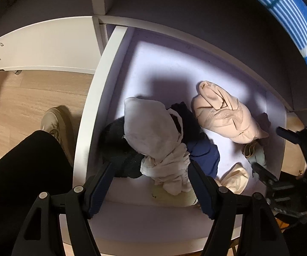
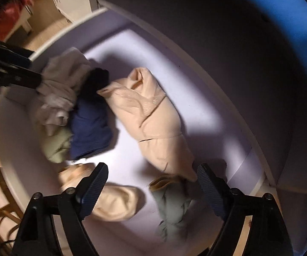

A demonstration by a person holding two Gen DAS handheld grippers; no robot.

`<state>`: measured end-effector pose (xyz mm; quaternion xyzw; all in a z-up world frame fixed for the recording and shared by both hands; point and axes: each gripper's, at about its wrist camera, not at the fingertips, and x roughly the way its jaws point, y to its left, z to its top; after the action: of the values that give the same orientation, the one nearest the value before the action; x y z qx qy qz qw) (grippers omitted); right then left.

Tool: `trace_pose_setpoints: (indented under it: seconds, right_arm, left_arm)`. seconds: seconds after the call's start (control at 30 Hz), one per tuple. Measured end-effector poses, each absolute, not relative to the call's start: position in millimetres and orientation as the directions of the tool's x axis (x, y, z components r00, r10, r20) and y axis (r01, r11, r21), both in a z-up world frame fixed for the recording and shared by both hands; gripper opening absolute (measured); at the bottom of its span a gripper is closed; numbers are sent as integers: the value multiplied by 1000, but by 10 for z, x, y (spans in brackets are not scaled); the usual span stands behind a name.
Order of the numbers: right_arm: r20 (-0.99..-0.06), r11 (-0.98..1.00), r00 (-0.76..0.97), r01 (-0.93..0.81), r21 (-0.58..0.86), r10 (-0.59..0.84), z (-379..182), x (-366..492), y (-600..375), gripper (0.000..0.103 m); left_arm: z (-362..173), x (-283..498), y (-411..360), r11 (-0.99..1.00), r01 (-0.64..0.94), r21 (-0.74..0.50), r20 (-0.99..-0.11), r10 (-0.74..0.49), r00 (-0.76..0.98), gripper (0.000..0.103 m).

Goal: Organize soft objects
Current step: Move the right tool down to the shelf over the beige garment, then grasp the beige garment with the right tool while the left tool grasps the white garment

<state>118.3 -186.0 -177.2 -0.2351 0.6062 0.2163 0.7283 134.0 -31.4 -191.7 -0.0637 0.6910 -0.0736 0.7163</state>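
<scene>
The soft objects lie in an open white drawer (image 1: 93, 115), and the landmark among them is a long peach bundle (image 1: 223, 115) resting on the drawer floor toward the back right. Just left of the peach bundle sits a heap: a cream cloth (image 1: 153, 132) on top, a navy blue piece (image 1: 204, 155) touching it on the side nearer the bundle, and a black piece (image 1: 119, 149) on the far side against the drawer's left wall. At the near end of the peach bundle lies a grey-green garment (image 2: 172, 211) with a tan edge, touching the bundle's tip, and left of that, apart from the bundle, a pale cream folded piece (image 2: 115, 202). A light green cloth (image 2: 57, 147) shows under the heap's near side. The left gripper (image 1: 151, 177) hangs over the heap, well left of the peach bundle, its jaws standing apart on either side of the cream cloth; whether the pads press it I cannot tell. The right gripper (image 2: 151, 183) points down at the near end of the peach bundle, jaws released and spread wide, with the grey-green garment and the bundle's tip between them but not pinched. Beyond the drawer's left wall, a dark trouser leg (image 1: 25, 170) and a beige shoe (image 1: 55, 121) stand on the wooden floor (image 1: 25, 98)
</scene>
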Motion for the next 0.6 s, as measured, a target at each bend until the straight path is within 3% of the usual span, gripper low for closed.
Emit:
trace_pose_setpoints:
  seconds: [0.37, 0.57, 0.6]
  right_arm:
    - [-978, 670, 209, -723, -169, -20, -2206, 1402, -1489, 91]
    - [-984, 709, 180, -693, -131, -6, -2382, 1529, -1483, 88]
    - [-986, 727, 165, -677, -115, -2, -2407, 1555, -1509, 83]
  left_arm:
    - [-1789, 1396, -178, 980, -36, -198, -976, -193, 102, 73]
    - [-1815, 1387, -158, 980, -46, -193, -977, -188, 97, 73]
    - [-1816, 1386, -161, 981, -45, -191, -978, -186, 97, 73]
